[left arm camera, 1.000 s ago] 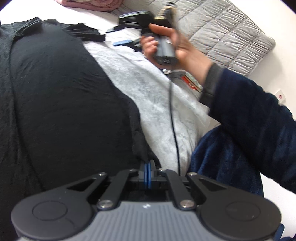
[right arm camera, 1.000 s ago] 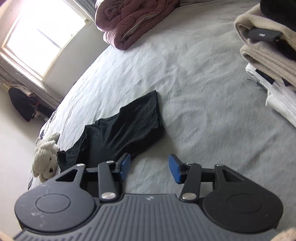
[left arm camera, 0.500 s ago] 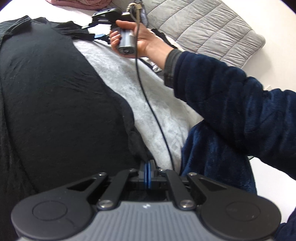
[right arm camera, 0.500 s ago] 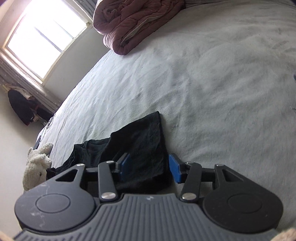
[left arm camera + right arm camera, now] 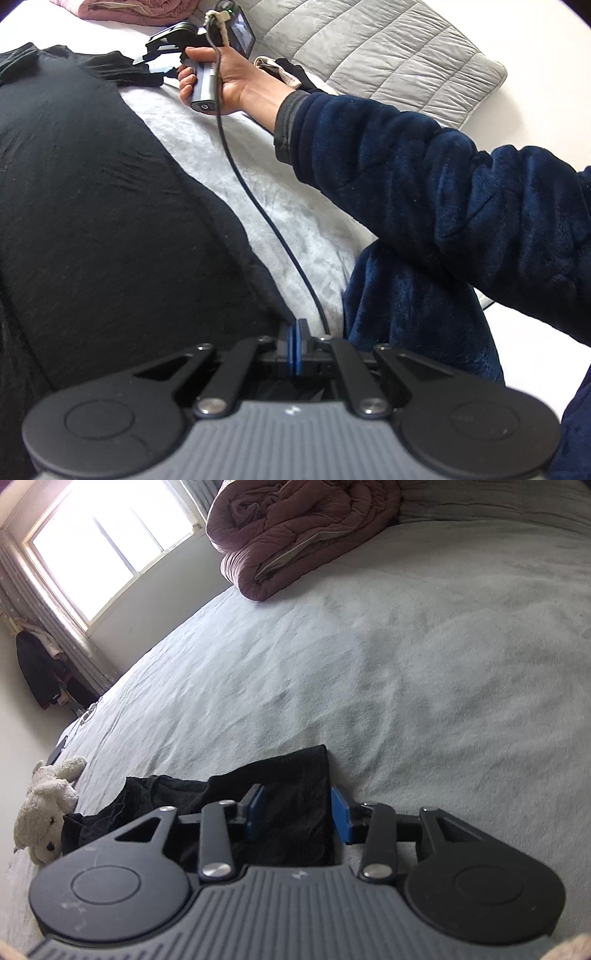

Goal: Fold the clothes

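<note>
Left tongs [image 5: 294,345] clenched on black garment [image 5: 110,221] hem, right tongs [image 5: 297,814] closing, astride sleeve [image 5: 291,805] edge

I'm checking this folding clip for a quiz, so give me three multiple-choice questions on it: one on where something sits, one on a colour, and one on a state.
1. Where is the stuffed toy?
A. at the bed's left edge
B. on the pink duvet
C. between the right jaws

2. What colour is the garment being folded?
A. white
B. black
C. red

3. How do the left gripper jaws stand?
A. wide open
C. out of sight
B. shut on the garment's hem

Answers: 1 A, it lies at the left edge of the bed; 2 B, the cloth is black in both views; 3 B, the blue pads meet on the hem.
</note>
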The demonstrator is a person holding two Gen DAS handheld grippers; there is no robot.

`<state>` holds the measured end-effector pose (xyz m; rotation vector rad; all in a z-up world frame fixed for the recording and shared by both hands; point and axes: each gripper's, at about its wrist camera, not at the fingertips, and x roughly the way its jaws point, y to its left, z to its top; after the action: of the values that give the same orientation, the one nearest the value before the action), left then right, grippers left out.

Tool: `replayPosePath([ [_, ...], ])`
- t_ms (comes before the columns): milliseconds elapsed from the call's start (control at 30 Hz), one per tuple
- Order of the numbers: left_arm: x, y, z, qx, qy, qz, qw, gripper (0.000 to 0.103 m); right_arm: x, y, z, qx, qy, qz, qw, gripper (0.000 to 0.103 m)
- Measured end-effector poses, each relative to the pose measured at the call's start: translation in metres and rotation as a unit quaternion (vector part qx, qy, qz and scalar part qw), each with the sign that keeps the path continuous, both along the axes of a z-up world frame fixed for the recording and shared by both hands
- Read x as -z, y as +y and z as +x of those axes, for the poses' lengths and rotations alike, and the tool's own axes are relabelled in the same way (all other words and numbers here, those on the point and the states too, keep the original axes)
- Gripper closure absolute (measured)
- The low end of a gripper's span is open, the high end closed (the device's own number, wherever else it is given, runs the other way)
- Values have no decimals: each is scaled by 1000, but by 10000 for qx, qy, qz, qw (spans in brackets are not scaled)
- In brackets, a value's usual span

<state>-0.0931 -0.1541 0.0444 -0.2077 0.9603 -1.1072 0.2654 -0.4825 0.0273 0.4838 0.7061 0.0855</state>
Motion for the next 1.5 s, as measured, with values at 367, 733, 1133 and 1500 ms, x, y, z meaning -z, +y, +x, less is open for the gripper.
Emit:
replayPosePath([
  [367,1,2,-1,39,-58,-62,10000,102,-13,19,2,-88,-193,-778,9967,102],
  [733,-2,11,-5,-110,-148,-118,9998,102,-66,68,-3,-270,-768,-1196,9895,102],
  [1133,-5,34,-13,-286,-293,-135,9991,102,-75,159,15,-862,-452,-1976,9754,102],
  [1500,3,50,-21,-451,-249,-102,9986,102,-67,279,15,-1735,-600,-2656,9464,102],
])
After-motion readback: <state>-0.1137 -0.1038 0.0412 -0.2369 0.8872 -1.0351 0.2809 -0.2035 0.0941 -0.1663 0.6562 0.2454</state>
